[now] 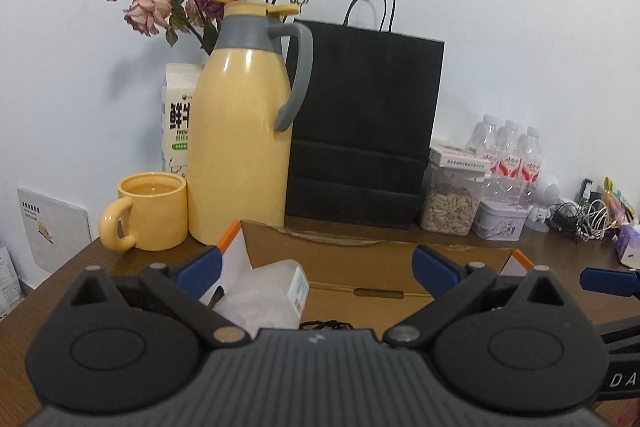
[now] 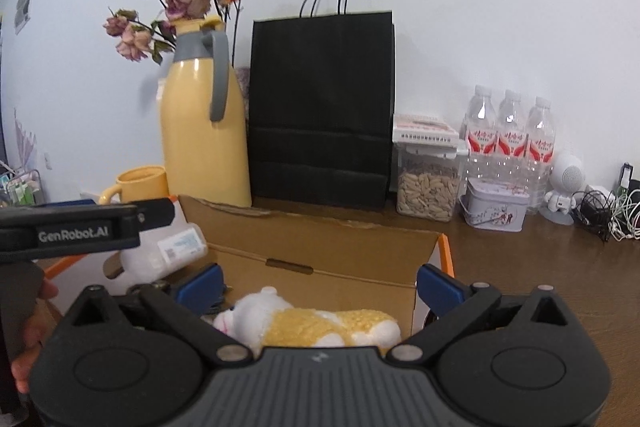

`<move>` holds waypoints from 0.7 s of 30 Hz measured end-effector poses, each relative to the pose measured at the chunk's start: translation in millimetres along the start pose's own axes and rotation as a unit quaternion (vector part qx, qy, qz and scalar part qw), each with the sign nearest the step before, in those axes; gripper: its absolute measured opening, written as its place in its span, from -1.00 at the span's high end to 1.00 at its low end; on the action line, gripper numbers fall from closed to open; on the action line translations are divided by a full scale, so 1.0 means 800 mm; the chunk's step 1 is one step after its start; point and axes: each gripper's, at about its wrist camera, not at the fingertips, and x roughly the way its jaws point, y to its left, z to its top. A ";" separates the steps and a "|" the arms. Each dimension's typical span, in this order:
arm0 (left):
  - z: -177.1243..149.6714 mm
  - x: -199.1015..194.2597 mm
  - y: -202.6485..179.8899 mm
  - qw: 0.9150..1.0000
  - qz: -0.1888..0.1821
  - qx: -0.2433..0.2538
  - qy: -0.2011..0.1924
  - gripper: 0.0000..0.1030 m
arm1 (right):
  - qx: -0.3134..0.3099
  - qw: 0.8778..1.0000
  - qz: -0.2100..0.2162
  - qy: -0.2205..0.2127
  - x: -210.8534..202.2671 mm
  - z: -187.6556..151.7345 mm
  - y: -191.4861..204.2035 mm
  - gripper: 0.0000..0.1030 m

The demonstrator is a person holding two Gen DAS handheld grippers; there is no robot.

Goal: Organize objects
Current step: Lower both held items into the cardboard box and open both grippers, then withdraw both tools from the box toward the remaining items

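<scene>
Below, inside the open cardboard box (image 2: 320,247), a white-and-yellow plush toy (image 2: 316,323) lay on its side, just under and between the wide-spread, empty jaws of the right gripper (image 2: 320,287). Likewise the left gripper (image 1: 316,267) stood fully spread and empty over a clear plastic bottle (image 1: 268,299) lying in the box's left end.

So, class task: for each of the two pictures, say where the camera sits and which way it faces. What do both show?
Left wrist: on the left gripper, facing the wall over the cardboard box; its open blue fingers show.
Right wrist: on the right gripper, above the plush toy in the box; the left gripper and a hand show.
Shared: yellow flask, black bag, box.
</scene>
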 end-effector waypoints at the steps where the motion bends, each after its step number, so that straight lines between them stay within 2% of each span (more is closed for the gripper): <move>1: 0.001 -0.005 -0.001 1.000 -0.003 0.000 -0.005 -1.00 | 0.000 1.000 -0.001 -0.004 -0.004 0.000 0.000 -1.00; 9: 0.011 -0.064 -0.006 0.999 -0.035 0.003 -0.038 -1.00 | -0.002 0.999 0.002 -0.040 -0.052 0.001 -0.001 -1.00; 13: 0.011 -0.097 -0.003 0.998 -0.054 0.004 -0.041 -1.00 | 0.000 0.998 0.008 -0.056 -0.084 0.000 -0.002 -1.00; 21: -0.004 -0.153 0.014 0.998 -0.047 0.007 -0.032 -1.00 | -0.003 0.999 0.012 -0.053 -0.143 -0.025 -0.002 -1.00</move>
